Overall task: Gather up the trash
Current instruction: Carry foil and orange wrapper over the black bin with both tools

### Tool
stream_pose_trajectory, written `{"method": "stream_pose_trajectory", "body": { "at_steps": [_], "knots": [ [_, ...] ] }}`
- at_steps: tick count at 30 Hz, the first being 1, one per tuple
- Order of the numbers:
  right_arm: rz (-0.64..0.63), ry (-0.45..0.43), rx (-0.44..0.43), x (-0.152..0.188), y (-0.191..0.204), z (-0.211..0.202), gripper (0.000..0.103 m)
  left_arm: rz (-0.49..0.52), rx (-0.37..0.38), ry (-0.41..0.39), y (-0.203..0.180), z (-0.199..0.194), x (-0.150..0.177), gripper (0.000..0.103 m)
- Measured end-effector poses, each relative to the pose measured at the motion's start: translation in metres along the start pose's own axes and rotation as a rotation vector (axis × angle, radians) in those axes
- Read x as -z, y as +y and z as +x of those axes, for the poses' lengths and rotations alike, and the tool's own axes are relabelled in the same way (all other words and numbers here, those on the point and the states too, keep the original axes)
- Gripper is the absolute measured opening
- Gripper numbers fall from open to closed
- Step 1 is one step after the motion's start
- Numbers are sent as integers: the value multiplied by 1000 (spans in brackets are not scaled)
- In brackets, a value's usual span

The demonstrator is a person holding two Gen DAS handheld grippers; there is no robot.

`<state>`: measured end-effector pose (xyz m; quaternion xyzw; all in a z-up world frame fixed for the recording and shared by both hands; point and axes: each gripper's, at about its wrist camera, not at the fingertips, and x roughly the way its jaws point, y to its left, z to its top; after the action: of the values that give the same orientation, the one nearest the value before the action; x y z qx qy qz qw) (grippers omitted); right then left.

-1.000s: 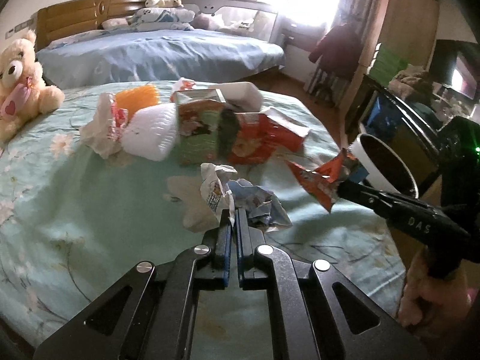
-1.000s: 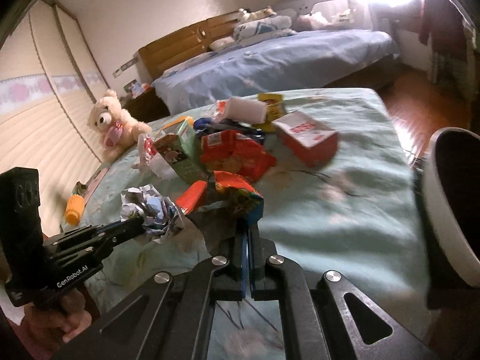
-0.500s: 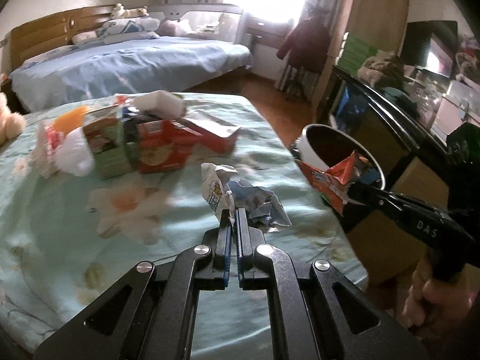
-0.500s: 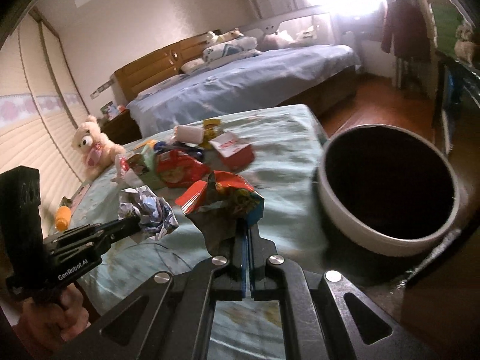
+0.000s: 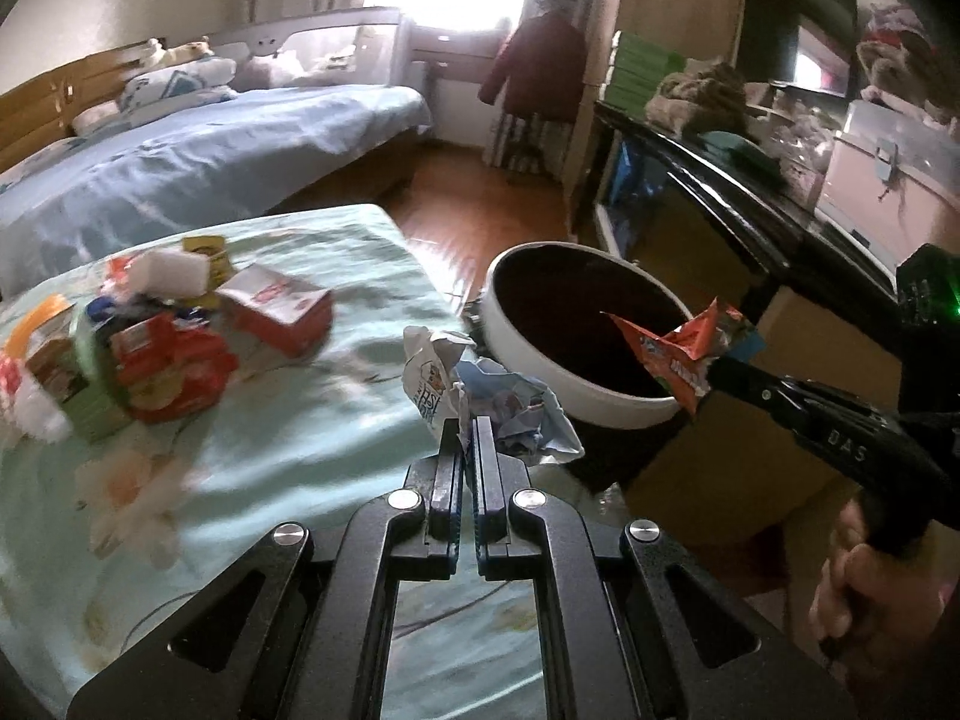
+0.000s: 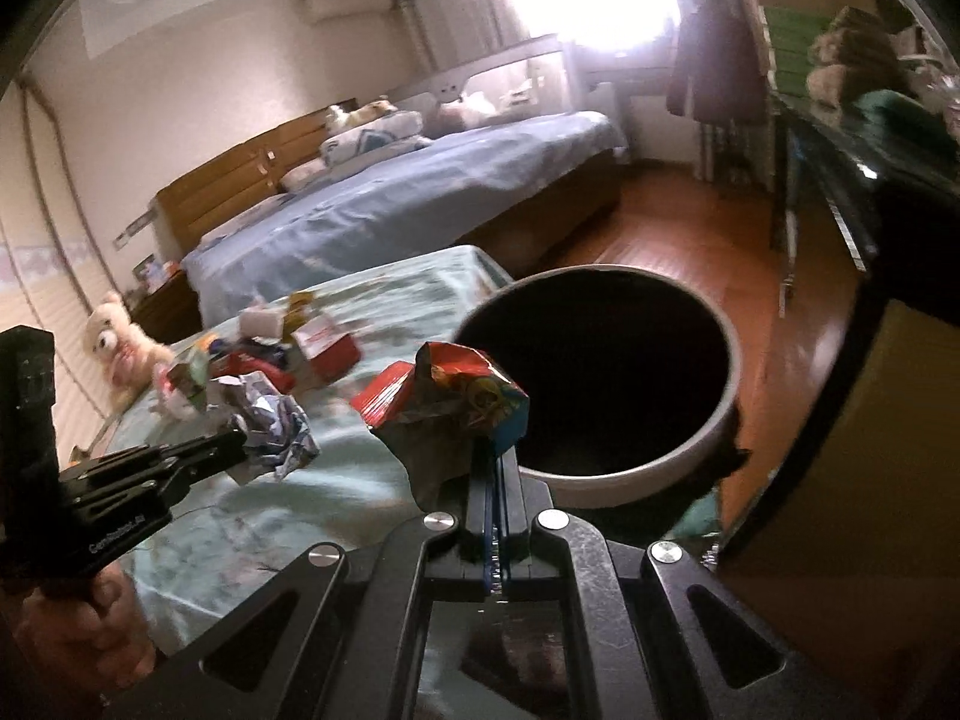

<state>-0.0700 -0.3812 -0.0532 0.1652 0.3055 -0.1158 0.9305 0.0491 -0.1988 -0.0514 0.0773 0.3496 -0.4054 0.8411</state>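
My left gripper (image 5: 467,429) is shut on a crumpled white and blue wrapper (image 5: 480,396), held above the bed's edge just left of the white trash bin (image 5: 612,405). It also shows in the right wrist view (image 6: 240,438) with the wrapper (image 6: 270,420). My right gripper (image 6: 495,456) is shut on a red and orange snack bag (image 6: 450,402), held at the near rim of the bin (image 6: 690,456). In the left wrist view the right gripper (image 5: 714,369) holds the bag (image 5: 684,348) over the bin's right rim.
More trash lies on the green bedspread (image 5: 288,438): a red box (image 5: 276,309), red packets (image 5: 168,366), a white sponge-like block (image 5: 174,267). A teddy bear (image 6: 120,342) sits at the bed's far side. A dark cabinet (image 5: 750,204) stands right of the bin.
Both grippers swung right with their trash, from over the bed toward the bin. The bin is now close, with the snack bag at its rim.
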Motion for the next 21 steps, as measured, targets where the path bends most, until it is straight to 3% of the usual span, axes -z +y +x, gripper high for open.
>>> {"method": "stream_pose_trajectory", "body": {
  "at_steps": [9,21],
  "knots": [
    [28,-6,85,-8,-31,0,0,36,47,15,-24,27,-22,2],
    [34,25,124,-20,-48,20,0,60,92,54,-40,66,-49,2]
  ]
}}
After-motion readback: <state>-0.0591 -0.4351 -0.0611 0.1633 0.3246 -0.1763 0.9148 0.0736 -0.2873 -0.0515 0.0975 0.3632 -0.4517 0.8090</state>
